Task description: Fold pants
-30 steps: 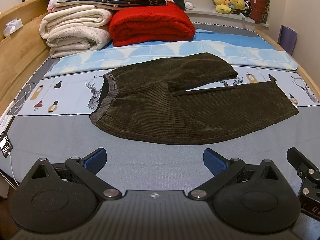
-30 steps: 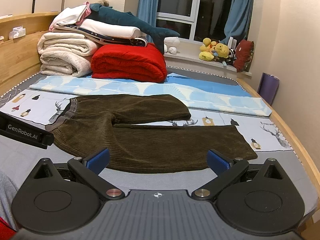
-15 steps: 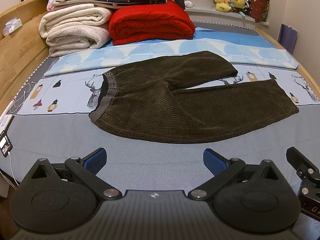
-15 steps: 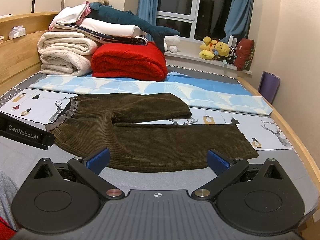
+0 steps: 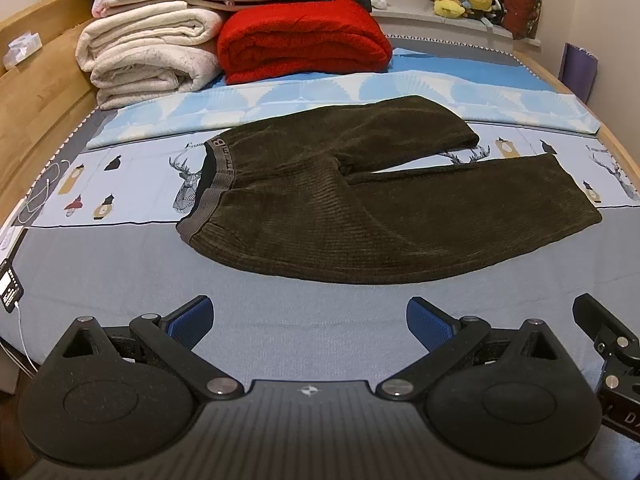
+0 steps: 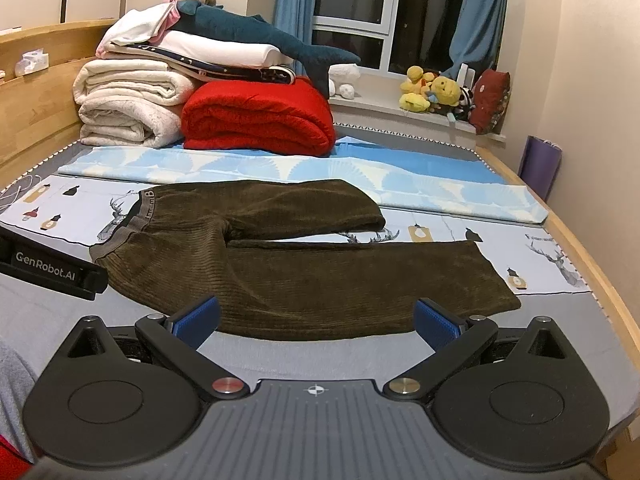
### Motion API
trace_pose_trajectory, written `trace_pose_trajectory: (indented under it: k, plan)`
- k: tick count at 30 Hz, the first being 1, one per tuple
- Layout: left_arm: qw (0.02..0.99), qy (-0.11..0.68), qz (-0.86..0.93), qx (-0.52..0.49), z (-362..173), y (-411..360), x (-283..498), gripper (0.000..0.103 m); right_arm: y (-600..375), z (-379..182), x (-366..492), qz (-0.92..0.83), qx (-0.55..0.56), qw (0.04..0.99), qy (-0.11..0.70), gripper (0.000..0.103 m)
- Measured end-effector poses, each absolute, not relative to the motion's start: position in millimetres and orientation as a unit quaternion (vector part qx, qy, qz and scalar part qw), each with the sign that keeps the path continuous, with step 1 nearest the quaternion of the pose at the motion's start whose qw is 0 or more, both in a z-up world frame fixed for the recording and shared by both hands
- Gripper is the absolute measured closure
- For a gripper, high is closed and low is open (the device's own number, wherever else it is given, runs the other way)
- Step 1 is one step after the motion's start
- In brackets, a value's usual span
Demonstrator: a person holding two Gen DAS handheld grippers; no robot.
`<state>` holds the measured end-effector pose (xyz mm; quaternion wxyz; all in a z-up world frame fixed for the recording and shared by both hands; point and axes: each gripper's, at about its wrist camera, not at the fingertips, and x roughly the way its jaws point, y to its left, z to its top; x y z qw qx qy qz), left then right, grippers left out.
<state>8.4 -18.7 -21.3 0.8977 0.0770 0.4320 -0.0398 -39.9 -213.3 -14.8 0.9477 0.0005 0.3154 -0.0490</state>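
Dark brown corduroy pants lie flat on the bed, grey waistband to the left, both legs running right. The far leg looks shorter, its end doubled back. My left gripper is open over the grey sheet, short of the pants' near edge, nothing between its blue pads. My right gripper is open too, its pads level with the near leg's front edge. The left gripper's body shows at the left of the right wrist view.
Folded cream blankets, a red blanket and a plush shark are stacked at the far end. Wooden bed rails run along both sides. Plush toys sit on the windowsill. A cable lies at the left edge.
Both views have crept slightly forward and down toward the pants. The pants have not moved and both grippers stay open.
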Motion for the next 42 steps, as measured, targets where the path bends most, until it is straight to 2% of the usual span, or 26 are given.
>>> trace_pose_trajectory:
  k: [7, 12, 15, 20, 22, 27, 35, 37, 39, 41, 42]
  plan:
    - [0.893, 0.442, -0.049, 0.073, -32.0, -17.1, 27.1, 0.0, -217.6, -21.0, -27.6, -0.048, 0.021, 0.947, 0.318, 0.001]
    - [0.904, 0.425, -0.056, 0.009, -58.1, 11.1, 61.2, 0.0, -250.7, -45.6, -2.6, -0.058, 0.104, 0.939, 0.324, 0.001]
    - [0.91, 0.41, -0.055, -0.022, -89.3, 37.0, 88.6, 0.0, -285.8, -78.8, 22.3, -0.085, 0.161, 0.924, 0.337, 0.001]
    - [0.873, 0.483, 0.001, -0.073, -155.4, 85.9, 166.7, 0.001, -351.8, -142.9, 69.2, -0.143, 0.252, 0.884, 0.368, 0.001]
    - [0.862, 0.491, 0.038, -0.122, -181.4, 110.9, 196.3, 0.007, -378.5, -167.6, 85.2, -0.169, 0.292, 0.865, 0.371, 0.001]
    - [0.84, 0.493, 0.097, -0.206, -220.2, 151.6, 256.2, 0.008, -439.1, -225.6, 121.8, -0.249, 0.371, 0.809, 0.382, 0.001]
    - [0.821, 0.522, 0.133, -0.192, -256.9, 155.3, 308.6, 0.008, -488.0, -274.1, 169.7, -0.332, 0.353, 0.786, 0.383, 0.001]
    - [0.824, 0.526, 0.135, -0.162, -256.1, 145.4, 316.5, 0.019, -492.3, -279.5, 180.4, -0.35, 0.332, 0.793, 0.372, 0.0]
    - [0.834, 0.514, 0.141, -0.147, -246.0, 138.3, 315.1, 0.048, -494.7, -283.8, 193.1, -0.352, 0.315, 0.799, 0.373, 0.0]
    - [0.838, 0.5, 0.154, -0.154, -237.3, 136.8, 312.0, 0.069, -492.6, -284.6, 205.1, -0.335, 0.312, 0.807, 0.373, 0.001]
    - [0.841, 0.493, 0.162, -0.156, -233.6, 136.8, 309.2, 0.08, -491.8, -283.4, 207.9, -0.318, 0.324, 0.813, 0.365, 0.008]
